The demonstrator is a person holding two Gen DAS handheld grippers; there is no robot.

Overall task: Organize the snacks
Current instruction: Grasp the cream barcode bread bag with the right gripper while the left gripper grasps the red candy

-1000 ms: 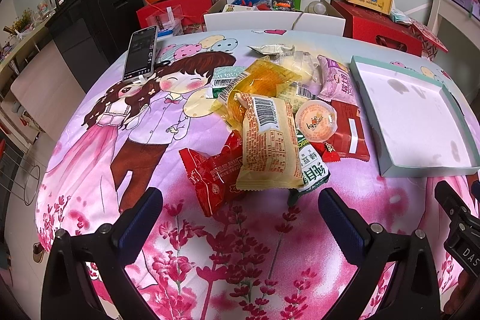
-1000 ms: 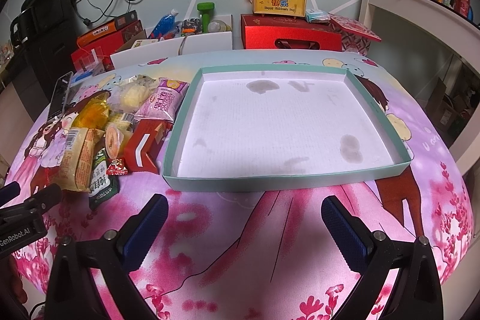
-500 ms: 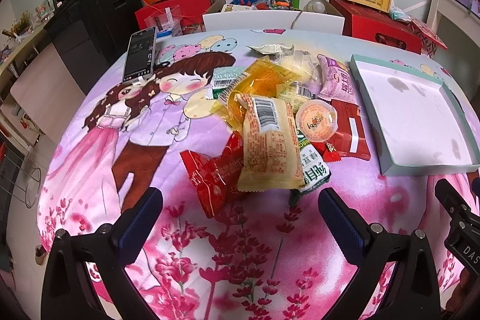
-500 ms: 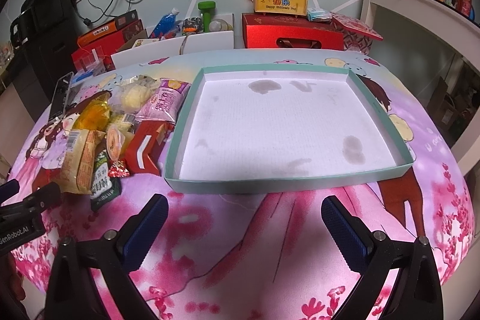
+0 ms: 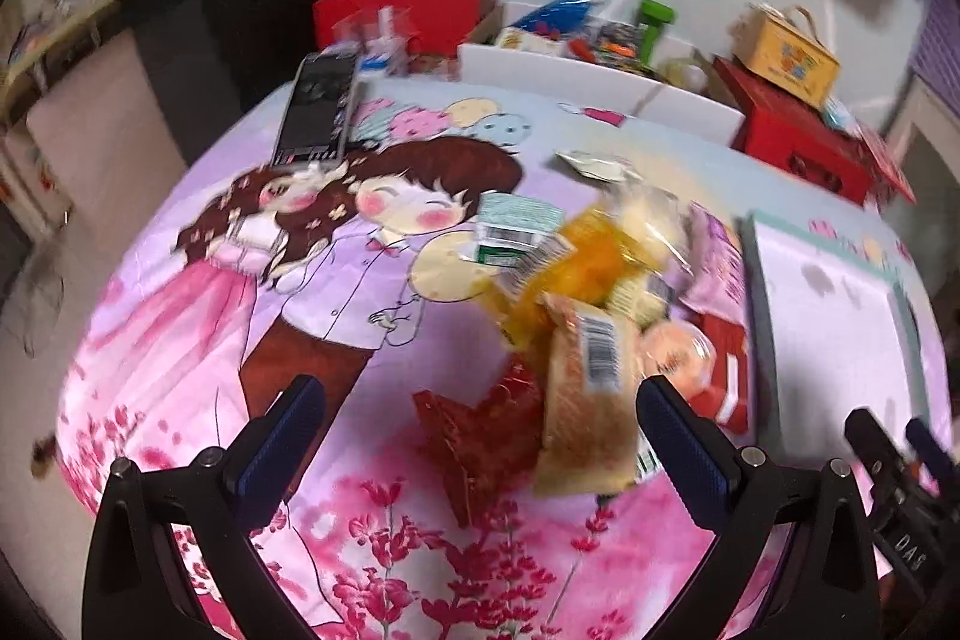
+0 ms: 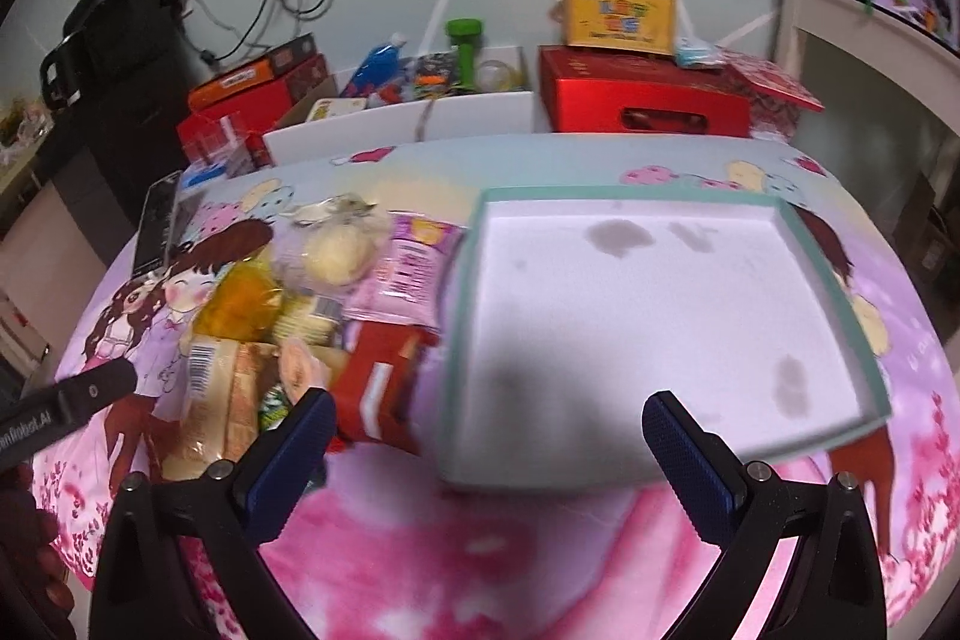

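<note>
A heap of snack packets lies on the cartoon-print tablecloth (image 5: 198,328): a tan barcoded packet (image 5: 585,400), a red foil packet (image 5: 480,430), a yellow bag (image 5: 591,256), a round jelly cup (image 5: 678,352) and a pink packet (image 6: 411,274). To the right of the heap sits a shallow white tray (image 6: 660,304) with a teal rim, empty. My left gripper (image 5: 480,424) hangs open in front of the heap, above the red foil packet. My right gripper (image 6: 489,430) is open over the tray's near left corner. Both views are motion-blurred.
A phone (image 5: 318,106) stands propped at the table's far left. Behind the table are red boxes (image 6: 645,100), a yellow carton (image 6: 618,10), a white bin (image 6: 414,118) of odds and ends, and a black cabinet (image 6: 120,58). A white shelf (image 6: 870,34) stands at right.
Both grippers have swung left and moved forward: the heap now sits right of centre in the left view, and the tray has shifted right and grown larger in the right view. Nothing was grasped.
</note>
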